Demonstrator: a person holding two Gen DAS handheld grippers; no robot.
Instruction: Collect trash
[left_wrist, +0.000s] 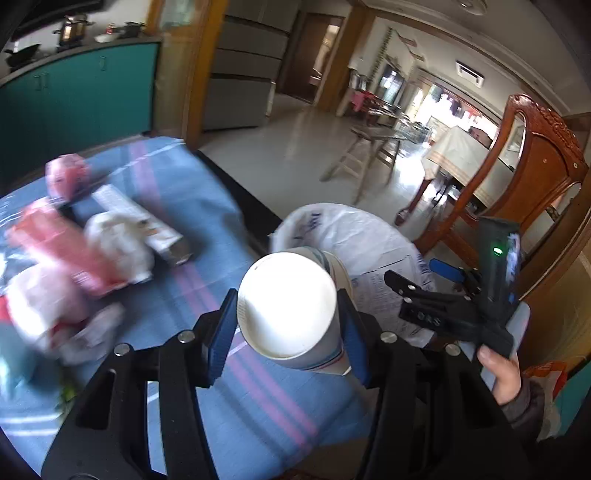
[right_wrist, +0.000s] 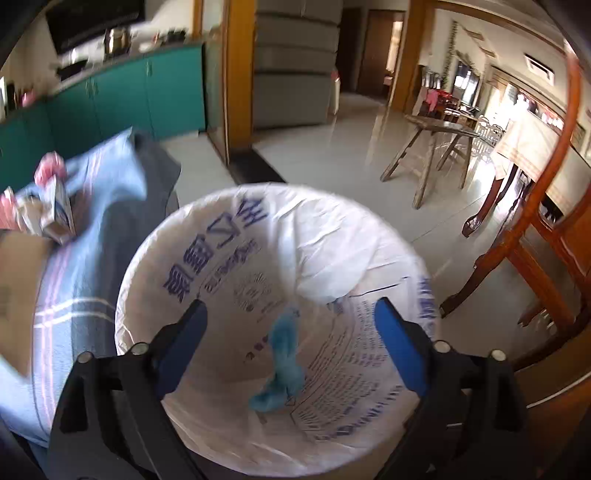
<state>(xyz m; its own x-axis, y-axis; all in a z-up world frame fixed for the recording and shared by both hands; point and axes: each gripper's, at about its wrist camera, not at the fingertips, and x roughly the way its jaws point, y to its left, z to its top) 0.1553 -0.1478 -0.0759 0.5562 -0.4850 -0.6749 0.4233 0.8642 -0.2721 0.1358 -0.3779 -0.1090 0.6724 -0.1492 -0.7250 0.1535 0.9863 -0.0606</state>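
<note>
My left gripper is shut on a white paper cup, held over the blue cloth at the table's right edge, its mouth facing the camera. The bin lined with a white printed bag stands just beyond it. My right gripper is open and empty, hovering over the bin's mouth. A blue crumpled piece lies inside the bag. The right gripper also shows in the left wrist view. A blurred trash pile of white bags, red packaging and a carton lies on the table.
The table has a blue striped cloth. A carved wooden chair stands right of the bin. A wooden stool is on the tiled floor. Teal cabinets run along the back left. A cardboard box sits at the left.
</note>
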